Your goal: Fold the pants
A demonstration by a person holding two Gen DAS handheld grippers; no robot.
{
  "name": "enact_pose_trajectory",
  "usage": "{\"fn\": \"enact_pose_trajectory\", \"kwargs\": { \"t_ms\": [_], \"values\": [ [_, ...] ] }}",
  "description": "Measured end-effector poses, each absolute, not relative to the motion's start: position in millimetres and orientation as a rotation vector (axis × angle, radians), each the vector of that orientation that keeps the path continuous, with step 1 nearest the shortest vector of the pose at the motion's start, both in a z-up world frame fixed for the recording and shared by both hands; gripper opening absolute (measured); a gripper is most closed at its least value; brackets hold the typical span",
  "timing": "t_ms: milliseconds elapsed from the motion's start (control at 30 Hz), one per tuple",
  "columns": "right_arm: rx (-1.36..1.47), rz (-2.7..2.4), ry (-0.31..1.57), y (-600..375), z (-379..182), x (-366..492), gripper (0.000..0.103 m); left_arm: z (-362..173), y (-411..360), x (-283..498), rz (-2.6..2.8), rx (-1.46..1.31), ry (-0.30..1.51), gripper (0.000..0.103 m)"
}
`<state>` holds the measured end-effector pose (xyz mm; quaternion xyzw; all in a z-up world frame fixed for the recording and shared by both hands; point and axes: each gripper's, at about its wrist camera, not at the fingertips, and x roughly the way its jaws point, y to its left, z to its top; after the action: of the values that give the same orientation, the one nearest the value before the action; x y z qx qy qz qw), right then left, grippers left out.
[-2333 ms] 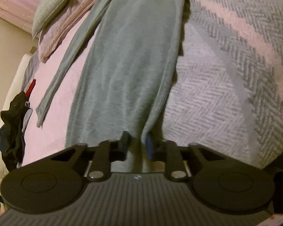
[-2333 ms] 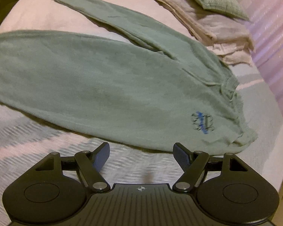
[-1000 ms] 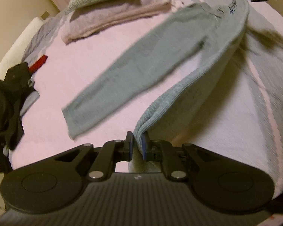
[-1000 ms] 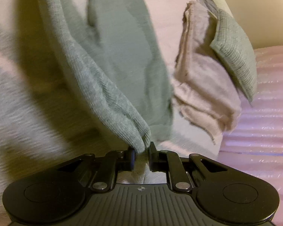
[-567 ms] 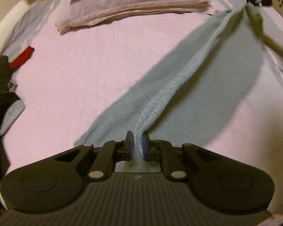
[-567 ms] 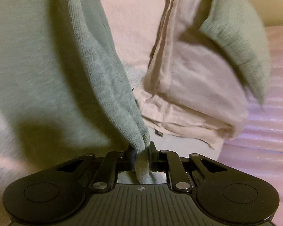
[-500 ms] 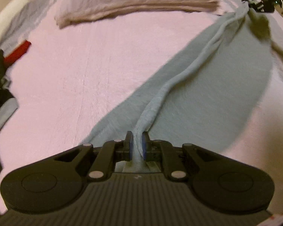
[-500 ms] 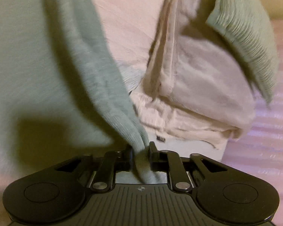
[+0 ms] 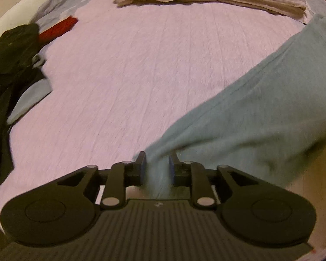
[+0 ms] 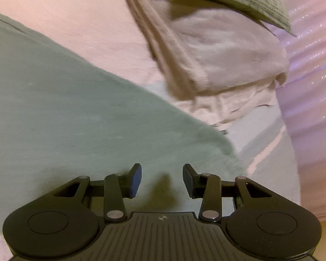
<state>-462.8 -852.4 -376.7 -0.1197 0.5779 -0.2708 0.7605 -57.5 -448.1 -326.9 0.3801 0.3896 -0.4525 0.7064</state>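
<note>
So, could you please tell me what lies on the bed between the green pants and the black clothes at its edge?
In the left wrist view, only bare pink bedspread lies between the green pants and the black clothes.

Below me the bed (image 9: 154, 69) wears a pink blanket. My green pants (image 9: 260, 117) lie flat across it. Folded beige linens (image 10: 223, 61) sit near the head, dark clothes (image 9: 8, 61) and something red (image 9: 58, 27) at one edge.
</note>
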Motion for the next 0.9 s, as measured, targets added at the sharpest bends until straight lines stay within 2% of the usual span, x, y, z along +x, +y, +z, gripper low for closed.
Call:
{"fn": "enact_pose_trajectory", "kwargs": {
  "t_ms": [33, 200, 267, 367, 433, 467, 500, 533, 600, 700, 767, 867, 900],
  "values": [
    [-0.238, -0.583, 1.246, -842.4, -376.0, -461.9, 0.038, -322.7, -440.1, -60.0, -1.004, 0.847, 0.866, 0.029],
    [-0.028, -0.504, 1.139, -779.3, -369.1, -437.4, 0.039, -323.5, -408.9, -69.6, -1.020, 0.844, 0.914, 0.037],
    [-0.008, -0.425, 1.108, -747.1, -369.7, -414.7, 0.039, -329.8, -402.0, -67.6, -1.012, 0.781, 0.956, 0.040],
    [-0.036, -0.326, 1.079, -706.5, -374.0, -380.4, 0.039, -342.0, -402.2, -58.9, -0.999, 0.707, 0.973, 0.054],
    [-0.063, -0.289, 1.070, -686.8, -378.2, -358.5, 0.039, -351.2, -406.5, -49.2, -0.987, 0.669, 0.971, 0.055],
    [-0.064, -0.274, 1.063, -678.1, -379.7, -348.6, 0.039, -355.4, -407.6, -43.7, -0.987, 0.641, 0.981, 0.054],
    [-0.062, -0.260, 1.062, -672.9, -382.3, -341.2, 0.039, -360.5, -409.9, -36.7, -0.996, 0.609, 0.999, 0.045],
    [-0.069, -0.249, 1.066, -663.1, -383.7, -334.9, 0.039, -364.3, -412.3, -31.2, -1.008, 0.597, 1.019, 0.027],
    [-0.092, -0.220, 1.069, -646.2, -386.9, -324.1, 0.039, -366.4, -415.8, -23.7, -1.005, 0.613, 1.021, 0.011],
    [-0.131, -0.192, 1.072, -625.9, -388.5, -317.5, 0.039, -343.6, -415.8, -7.5, -1.067, 0.608, 0.987, 0.011],
    [-0.140, -0.186, 1.072, -619.4, -391.3, -315.6, 0.039, -331.2, -420.9, 3.1, -1.071, 0.636, 0.936, 0.000],
    [-0.130, -0.198, 1.067, -608.1, -390.7, -314.4, 0.039, -325.4, -426.7, 17.9, -1.036, 0.696, 0.871, 0.000],
    [-0.122, -0.198, 1.065, -603.4, -389.7, -314.3, 0.039, -323.4, -426.3, 19.1, -1.034, 0.702, 0.870, 0.006]
  ]
}}
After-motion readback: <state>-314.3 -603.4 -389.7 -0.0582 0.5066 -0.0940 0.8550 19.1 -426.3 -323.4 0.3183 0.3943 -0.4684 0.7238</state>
